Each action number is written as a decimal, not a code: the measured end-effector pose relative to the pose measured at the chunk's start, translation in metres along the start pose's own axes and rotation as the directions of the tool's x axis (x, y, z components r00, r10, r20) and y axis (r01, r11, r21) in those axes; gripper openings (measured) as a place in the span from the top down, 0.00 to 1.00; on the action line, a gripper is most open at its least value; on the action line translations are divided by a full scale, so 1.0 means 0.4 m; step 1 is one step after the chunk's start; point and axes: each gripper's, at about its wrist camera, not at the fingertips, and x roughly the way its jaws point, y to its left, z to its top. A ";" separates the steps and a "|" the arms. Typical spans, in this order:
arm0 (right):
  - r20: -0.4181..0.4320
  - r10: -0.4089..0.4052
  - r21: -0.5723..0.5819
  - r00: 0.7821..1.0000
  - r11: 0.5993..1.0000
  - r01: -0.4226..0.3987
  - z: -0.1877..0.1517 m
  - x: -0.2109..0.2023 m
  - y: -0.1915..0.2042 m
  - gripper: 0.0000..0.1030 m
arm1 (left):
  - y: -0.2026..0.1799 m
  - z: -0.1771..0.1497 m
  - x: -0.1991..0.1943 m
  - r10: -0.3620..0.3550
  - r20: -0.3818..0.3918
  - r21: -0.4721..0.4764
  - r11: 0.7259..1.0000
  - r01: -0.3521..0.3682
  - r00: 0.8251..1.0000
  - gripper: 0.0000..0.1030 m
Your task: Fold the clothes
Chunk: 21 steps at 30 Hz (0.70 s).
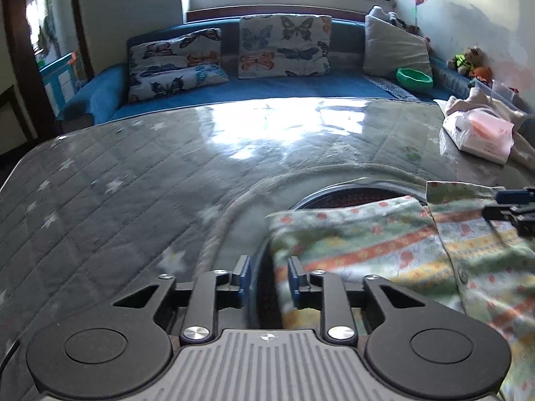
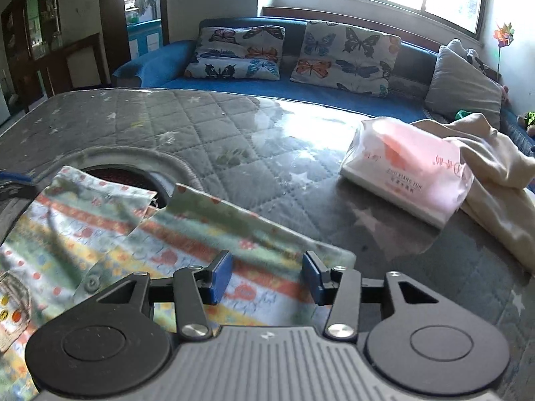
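Observation:
A small patterned garment (image 1: 367,240), pale green with orange and yellow stripes and red dots, lies spread flat on the quilted grey table (image 1: 133,183). My left gripper (image 1: 269,277) is open at the garment's left edge, and the cloth edge lies by its right pad without being pinched. My right gripper (image 2: 267,277) is open low over the garment (image 2: 100,234) near its right edge, the cloth lying beneath its spread pads. A button shows on the garment's front. The right gripper's tip (image 1: 511,207) shows at the far right of the left wrist view.
A round dark opening (image 2: 117,173) in the table (image 2: 200,117) lies partly under the garment's top. A tissue pack (image 2: 408,173) and a beige cloth (image 2: 495,173) sit at the right. A blue sofa (image 1: 284,83) with butterfly cushions stands behind.

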 end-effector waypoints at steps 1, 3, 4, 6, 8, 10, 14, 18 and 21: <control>-0.001 -0.002 -0.006 1.000 1.000 0.002 0.002 0.000 0.002 0.55 | 0.014 -0.012 -0.019 0.006 -0.001 -0.006 1.000 -0.006 1.000 0.62; -0.001 0.000 -0.028 1.000 1.000 0.000 0.000 -0.008 0.015 0.55 | 0.047 -0.044 -0.062 0.033 -0.001 -0.009 0.999 -0.033 0.999 0.58; 0.000 0.006 -0.037 1.000 0.999 -0.006 -0.004 -0.016 0.023 0.55 | 0.066 -0.064 -0.085 0.052 -0.004 -0.013 0.999 -0.052 0.999 0.57; 0.001 0.021 -0.053 1.000 0.998 -0.021 -0.015 -0.035 0.040 0.55 | 0.101 -0.103 -0.129 0.085 -0.014 -0.026 0.996 -0.085 0.996 0.54; -0.003 0.042 -0.073 0.999 0.996 -0.042 -0.029 -0.055 0.060 0.55 | 0.133 -0.142 -0.173 0.117 -0.019 -0.039 0.992 -0.117 0.993 0.50; -0.008 0.059 -0.096 0.998 0.994 -0.060 -0.045 -0.076 0.081 0.55 | 0.159 -0.187 -0.217 0.143 -0.030 -0.058 0.988 -0.145 0.989 0.47; -0.016 0.097 -0.122 0.995 0.988 -0.098 -0.075 -0.114 0.116 0.54 | 0.200 -0.264 -0.277 0.180 -0.052 -0.113 0.976 -0.185 0.982 0.47; -0.011 0.132 -0.134 0.991 0.982 -0.132 -0.100 -0.159 0.151 0.54 | 0.237 -0.310 -0.298 0.159 -0.073 -0.197 0.965 -0.171 0.985 0.51; -0.001 0.152 -0.134 0.988 0.979 -0.151 -0.114 -0.192 0.170 0.51 | 0.234 -0.323 -0.300 0.087 -0.070 -0.230 0.968 -0.101 0.994 0.51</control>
